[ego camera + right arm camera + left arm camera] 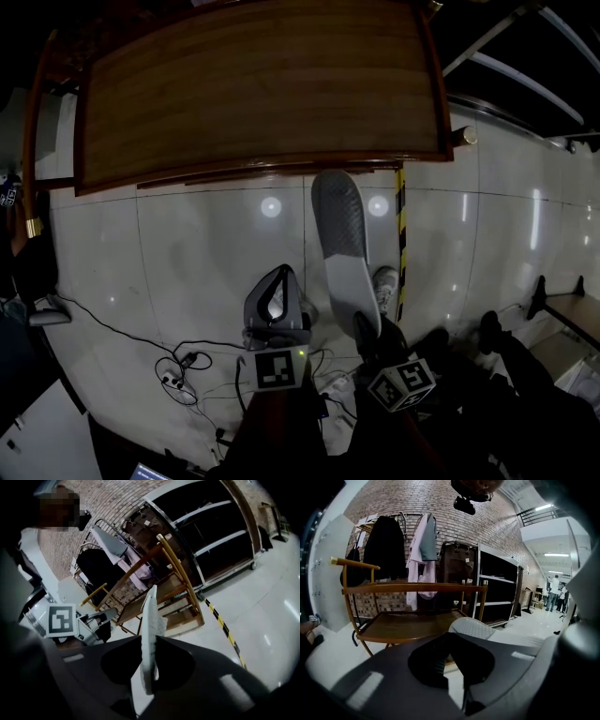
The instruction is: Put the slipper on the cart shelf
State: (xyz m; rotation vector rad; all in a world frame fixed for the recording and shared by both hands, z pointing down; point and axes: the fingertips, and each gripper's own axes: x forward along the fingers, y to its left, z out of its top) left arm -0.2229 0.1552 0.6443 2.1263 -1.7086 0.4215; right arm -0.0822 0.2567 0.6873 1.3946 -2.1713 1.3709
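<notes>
A grey slipper (341,246) hangs on edge over the tiled floor, its textured sole showing, toe pointing at the wooden cart (253,84). My right gripper (367,330) is shut on the slipper's heel end; in the right gripper view the slipper (150,634) stands thin and upright between the jaws (149,667). My left gripper (280,281) is just left of the slipper, its tips together and nothing in it. In the left gripper view the slipper's toe (471,627) shows past the jaws (451,660), in front of the cart's lower shelf (405,626).
A black-and-yellow tape line (401,244) runs on the floor by the cart's right corner. Cables (178,370) lie on the floor at lower left. Behind the cart stand a clothes rack (393,545) and a black shelving unit (499,592). A low bench (572,319) is at the right.
</notes>
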